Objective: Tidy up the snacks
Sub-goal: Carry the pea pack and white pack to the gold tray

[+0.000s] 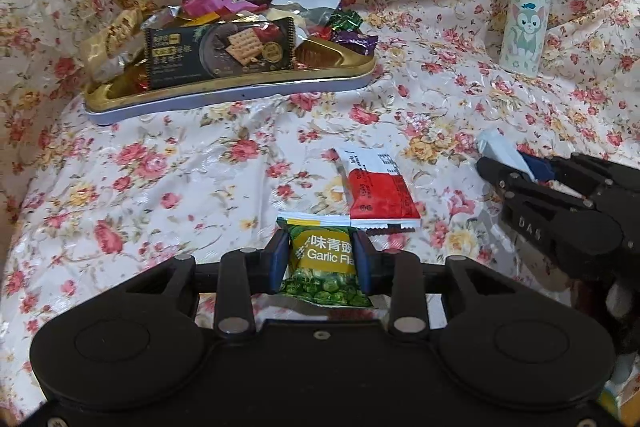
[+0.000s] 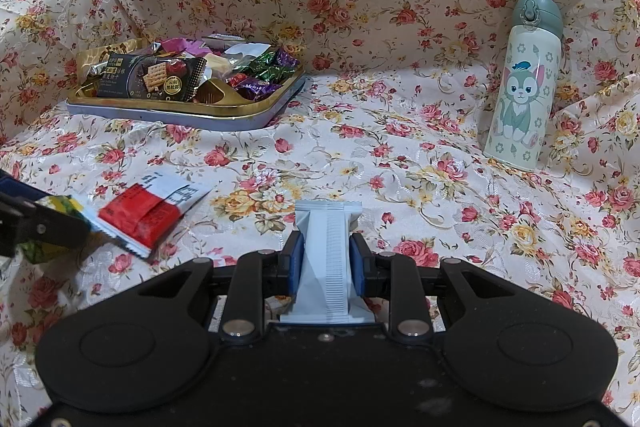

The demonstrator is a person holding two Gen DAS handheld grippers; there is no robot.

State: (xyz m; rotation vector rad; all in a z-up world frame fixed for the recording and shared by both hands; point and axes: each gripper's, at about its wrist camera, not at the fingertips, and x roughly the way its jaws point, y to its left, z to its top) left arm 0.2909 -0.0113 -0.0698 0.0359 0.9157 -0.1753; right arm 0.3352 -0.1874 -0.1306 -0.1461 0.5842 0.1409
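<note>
Between left gripper (image 1: pixel 321 259) pads, green pea packet (image 1: pixel 324 267).

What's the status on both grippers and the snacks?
Left gripper shut on green pea packet. Right gripper shut on pale blue packet. Red-and-white packet loose on cloth. Path to tray clear.

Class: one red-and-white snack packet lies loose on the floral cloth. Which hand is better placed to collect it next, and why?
Neither is free yet. The left tool grips the green pea packet; the right tool grips a pale blue packet. After unloading, left: the red-and-white packet lies just beyond its tips.
</note>
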